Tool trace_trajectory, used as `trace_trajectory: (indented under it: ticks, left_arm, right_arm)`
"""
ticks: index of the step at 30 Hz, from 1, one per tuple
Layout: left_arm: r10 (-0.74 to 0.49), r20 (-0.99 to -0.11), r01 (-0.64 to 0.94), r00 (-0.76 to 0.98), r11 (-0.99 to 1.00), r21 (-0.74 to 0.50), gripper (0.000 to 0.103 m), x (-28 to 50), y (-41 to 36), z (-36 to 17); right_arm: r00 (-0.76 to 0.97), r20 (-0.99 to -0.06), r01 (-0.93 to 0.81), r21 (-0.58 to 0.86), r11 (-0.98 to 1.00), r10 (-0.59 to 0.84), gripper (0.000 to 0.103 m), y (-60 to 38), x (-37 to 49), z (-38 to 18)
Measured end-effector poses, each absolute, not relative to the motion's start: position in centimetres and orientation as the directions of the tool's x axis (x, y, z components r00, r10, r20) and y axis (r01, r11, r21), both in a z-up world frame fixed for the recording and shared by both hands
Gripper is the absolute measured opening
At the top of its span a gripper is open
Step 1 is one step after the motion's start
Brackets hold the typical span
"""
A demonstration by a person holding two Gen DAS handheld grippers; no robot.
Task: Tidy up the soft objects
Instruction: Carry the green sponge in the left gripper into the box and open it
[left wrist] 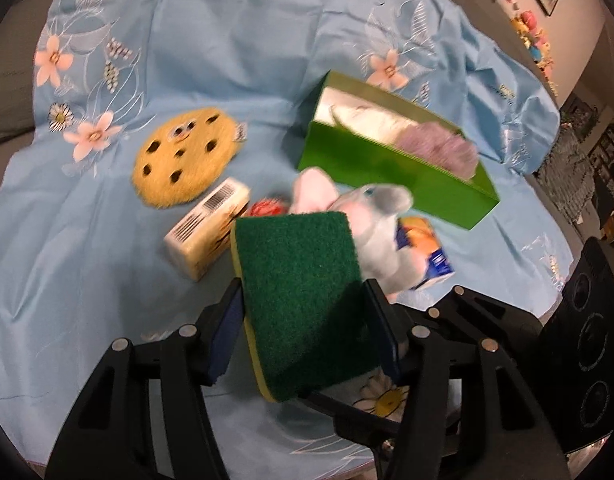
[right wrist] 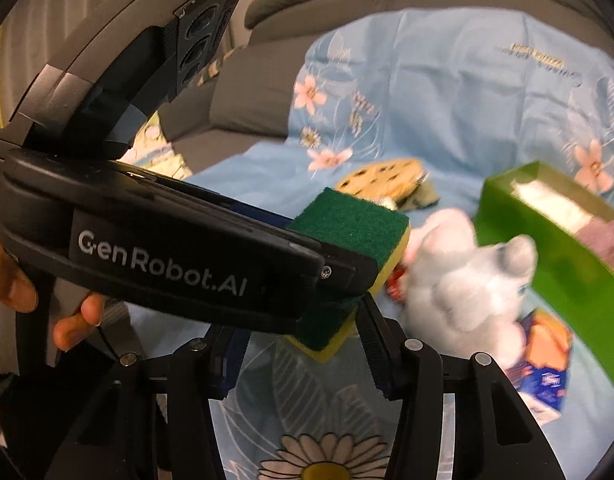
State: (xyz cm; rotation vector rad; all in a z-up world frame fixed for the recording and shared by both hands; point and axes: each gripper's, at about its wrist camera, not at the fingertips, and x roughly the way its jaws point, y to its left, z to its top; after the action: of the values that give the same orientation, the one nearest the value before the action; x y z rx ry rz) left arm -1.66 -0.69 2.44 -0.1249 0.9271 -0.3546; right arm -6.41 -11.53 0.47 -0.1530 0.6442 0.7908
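- The left gripper (left wrist: 303,296) is pinching a rectangular sponge with a dark green scouring face and a yellow foam base (left wrist: 295,256). The sponge is clamped across its width between the two pads, and it looks lifted clear of the cloth.
- It's gripped by the sides, most likely so the foam gets squeezed just enough not to slip while it's carried.
- The right gripper (right wrist: 301,332) is parked right under it, with a lower corner of the sponge sitting between its fingers. Its near pad is hidden behind the other gripper, so whether anything is being squeezed can't be told.
- Just past the sponge, a fluffy grey-and-white plush toy (left wrist: 371,220) is lying against a small blue-and-orange packet (left wrist: 427,256). A cream tissue pack with a barcode (left wrist: 207,232) is off to the side.
- A round tan plush cookie with dark spots (left wrist: 183,156) is left further out.
- The open bright green cardboard box (left wrist: 387,176) already has white and mauve soft stuff tucked in, so it's presumably the drop-off spot for the sponge.
- Everything is laid out on a light blue flowered cloth (left wrist: 227,60).
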Motion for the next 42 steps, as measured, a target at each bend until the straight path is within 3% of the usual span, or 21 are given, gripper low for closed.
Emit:
trace_trajectory:
  ticks: [27, 38, 42]
  left_arm:
    - [-0.469, -0.655, 0.388, 0.592, 0.879, -0.279, 0.058, 3.8, -10.9, 7.3]
    - [-0.452, -0.608, 0.45, 0.652, 0.877, -0.169, 0.059, 6.6, -14.7, 9.5]
    - [-0.466, -0.597, 0.453, 0.653, 0.872, -0.184, 0.058, 8.6, -15.1, 9.4]
  right_arm:
    - [0.764, -0.465, -0.489, 0.034, 0.872, 0.447, 0.054, -19.9, -3.3, 5.4]
    - [0.821, -0.414, -0.417, 0.034, 0.908, 0.393, 0.054, -22.8, -0.5, 7.2]
    - [0.83, -0.413, -0.405, 0.014, 0.914, 0.375, 0.054, -23.2, 1.3, 7.6]
